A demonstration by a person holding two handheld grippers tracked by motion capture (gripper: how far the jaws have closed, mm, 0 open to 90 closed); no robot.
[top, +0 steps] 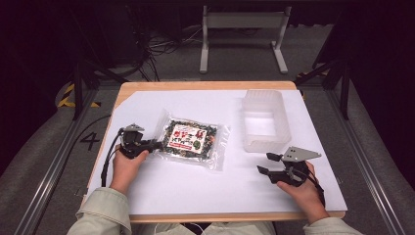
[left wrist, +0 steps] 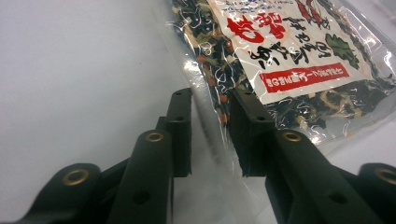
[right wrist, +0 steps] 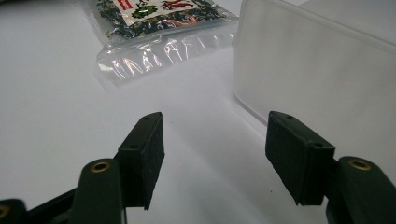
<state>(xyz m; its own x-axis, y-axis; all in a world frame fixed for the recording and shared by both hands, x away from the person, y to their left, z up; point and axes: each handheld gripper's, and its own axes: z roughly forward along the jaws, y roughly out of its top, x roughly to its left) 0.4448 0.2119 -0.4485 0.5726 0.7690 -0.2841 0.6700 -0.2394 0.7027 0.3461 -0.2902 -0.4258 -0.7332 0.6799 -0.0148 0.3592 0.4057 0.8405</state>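
A clear bag of dried mixed vegetables [top: 191, 139] with a white and red label lies flat on the white sheet, left of centre. My left gripper [top: 155, 145] lies low at the bag's left edge. In the left gripper view its jaws [left wrist: 210, 112] stand a little apart, with the clear sealed edge of the bag [left wrist: 280, 56] between them and a gap still showing. My right gripper [top: 265, 163] is open over bare sheet at the front right, with nothing between its jaws [right wrist: 215, 135]. The bag [right wrist: 154, 28] lies ahead of it.
A translucent plastic container [top: 264, 144] stands empty at the right, just beyond my right gripper, and its wall [right wrist: 317, 70] rises close by. The white sheet [top: 205, 181] covers a wooden table [top: 205, 85]. A white metal stand [top: 242, 22] and cables are on the floor behind.
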